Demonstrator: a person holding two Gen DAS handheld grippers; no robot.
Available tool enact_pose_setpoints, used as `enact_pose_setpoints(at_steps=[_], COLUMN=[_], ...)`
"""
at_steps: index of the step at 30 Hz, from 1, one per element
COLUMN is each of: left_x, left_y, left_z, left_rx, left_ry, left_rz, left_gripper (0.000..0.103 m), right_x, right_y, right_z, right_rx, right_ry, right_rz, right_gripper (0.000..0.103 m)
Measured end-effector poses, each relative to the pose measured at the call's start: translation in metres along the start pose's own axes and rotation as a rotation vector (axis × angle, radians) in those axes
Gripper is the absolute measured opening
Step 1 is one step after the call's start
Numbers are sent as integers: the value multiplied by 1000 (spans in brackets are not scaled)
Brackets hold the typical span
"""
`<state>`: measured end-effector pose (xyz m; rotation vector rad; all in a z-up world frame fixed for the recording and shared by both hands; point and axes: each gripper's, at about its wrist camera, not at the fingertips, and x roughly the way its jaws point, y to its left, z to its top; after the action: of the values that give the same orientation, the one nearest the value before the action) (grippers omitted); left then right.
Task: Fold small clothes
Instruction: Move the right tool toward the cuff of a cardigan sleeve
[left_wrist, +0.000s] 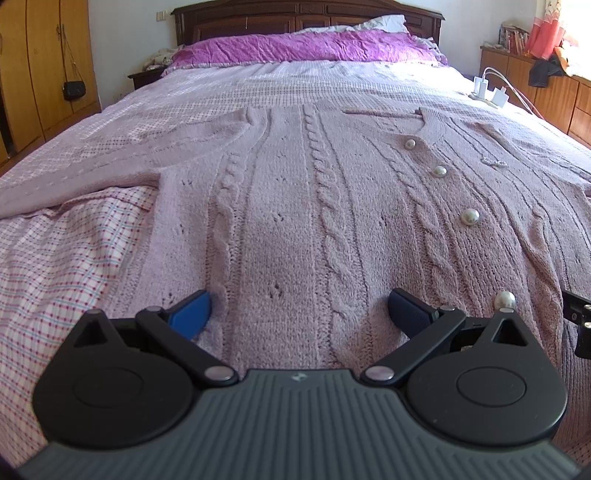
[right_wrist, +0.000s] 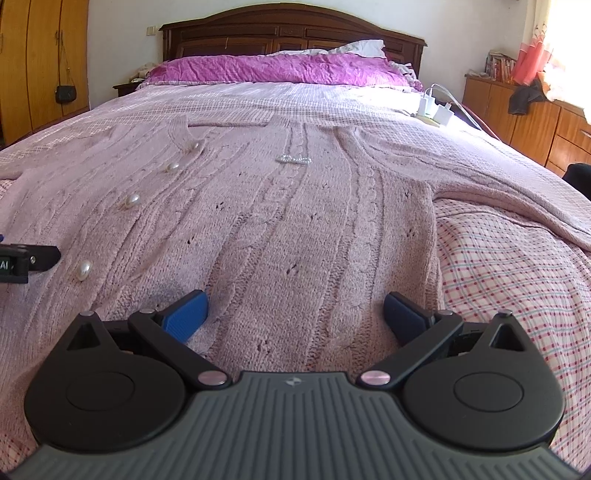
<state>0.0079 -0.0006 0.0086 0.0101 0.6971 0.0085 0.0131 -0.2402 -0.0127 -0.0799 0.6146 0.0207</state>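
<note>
Nothing folded yet: cable-knit cardigan (left_wrist: 295, 206) spread flat, buttoned, sleeves out, near bed (left_wrist: 55, 258) foot edge. Left tool (left_wrist: 299, 308) and right tool (right_wrist: 293, 308) both spread wide at hem, gripping nothing.

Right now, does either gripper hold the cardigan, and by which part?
Neither. The left gripper and right gripper stand open over the hem of the pink cardigan, gripping nothing.

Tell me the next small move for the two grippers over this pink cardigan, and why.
Probably lower both and close on the hem. The cardigan lies flat and buttoned on the bed, sleeves spread, nothing folded yet. The left gripper and right gripper are both open over its bottom edge, holding nothing.
</note>
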Motion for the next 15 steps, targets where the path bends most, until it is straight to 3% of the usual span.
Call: enact_pose_setpoints(at_steps=[6,15], left_x=[1,2], left_y=[0,1], left_z=[4,16], left_rx=[1,-9], left_ry=[31,100], left_rz=[0,-5], left_gripper=[103,103], right_x=[1,-6], right_y=[2,-26], right_z=[7,18], right_rx=[9,150], right_ry=[36,63], right_rz=[-3,147], right_gripper=[103,103])
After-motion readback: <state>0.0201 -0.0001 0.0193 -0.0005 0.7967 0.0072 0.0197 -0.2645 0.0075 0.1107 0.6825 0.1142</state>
